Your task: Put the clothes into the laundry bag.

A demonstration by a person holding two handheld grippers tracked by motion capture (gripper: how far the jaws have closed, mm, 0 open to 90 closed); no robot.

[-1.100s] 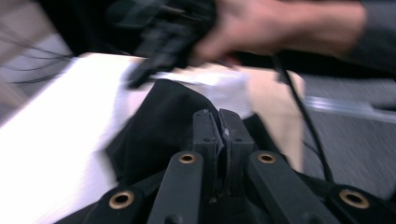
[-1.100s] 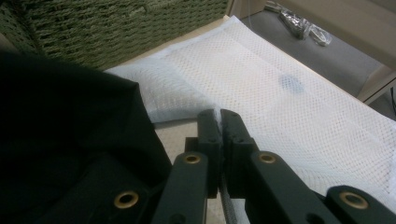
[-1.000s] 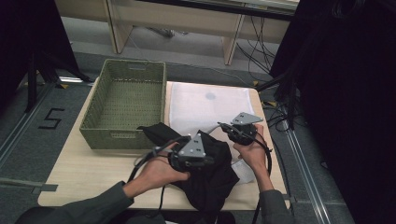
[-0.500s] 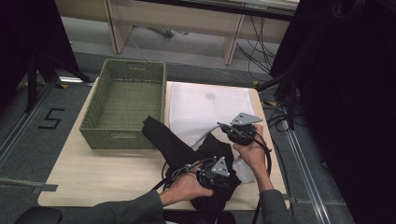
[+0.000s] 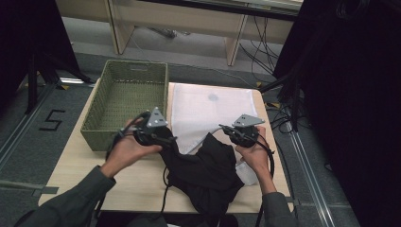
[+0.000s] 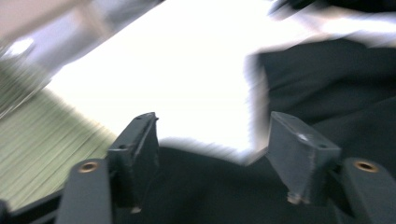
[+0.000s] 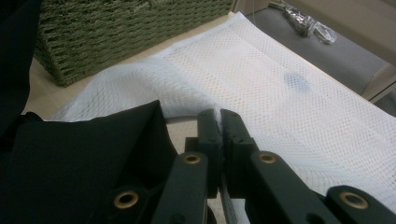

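L gripper (image 5: 163, 138) moved up-left, fingers wide over black cloth (image 5: 208, 170); R gripper (image 5: 226, 128) fingers pinch mesh bag (image 7: 299, 74) edge.

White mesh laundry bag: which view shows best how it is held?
The right gripper view: the right gripper is shut on the white mesh laundry bag edge. The high view shows its whole spread; the left gripper view blurs it white.
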